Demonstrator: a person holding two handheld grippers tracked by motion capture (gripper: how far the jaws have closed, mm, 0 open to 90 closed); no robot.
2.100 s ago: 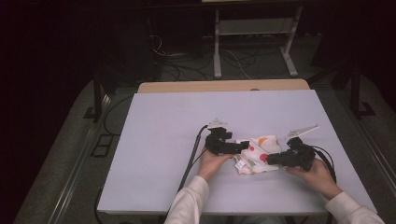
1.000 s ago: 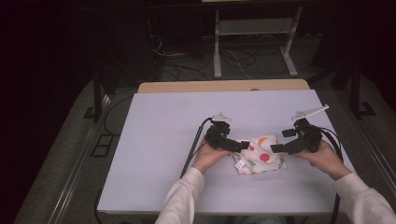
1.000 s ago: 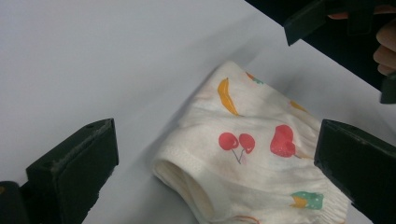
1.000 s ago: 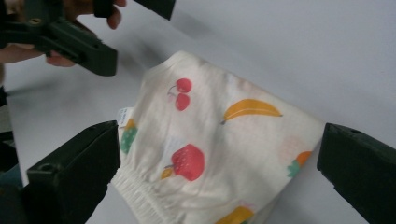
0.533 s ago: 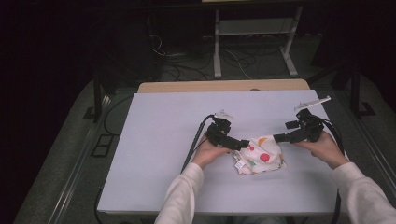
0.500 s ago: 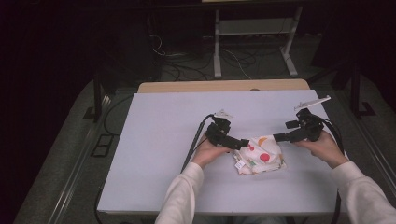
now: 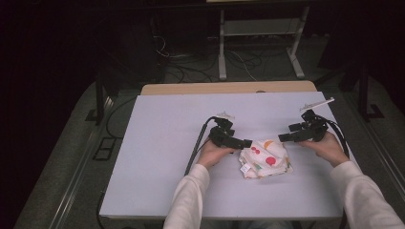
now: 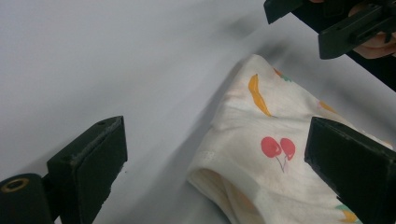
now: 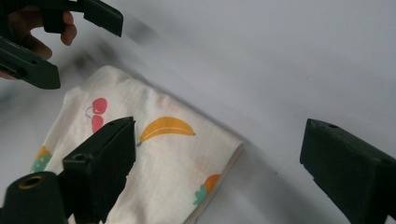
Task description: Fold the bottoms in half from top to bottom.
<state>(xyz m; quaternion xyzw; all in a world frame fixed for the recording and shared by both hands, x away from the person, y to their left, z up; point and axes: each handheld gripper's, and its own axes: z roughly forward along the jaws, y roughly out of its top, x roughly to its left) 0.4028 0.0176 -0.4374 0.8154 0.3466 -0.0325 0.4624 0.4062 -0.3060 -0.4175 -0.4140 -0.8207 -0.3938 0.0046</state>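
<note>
One folded cloth (image 7: 265, 158) lies between two grippers, jaws apart.

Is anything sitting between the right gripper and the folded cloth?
Nothing visible. The right gripper hangs open just off the cloth's far right corner, with bare table between them. The left gripper is at the cloth's opposite edge, also open.
</note>
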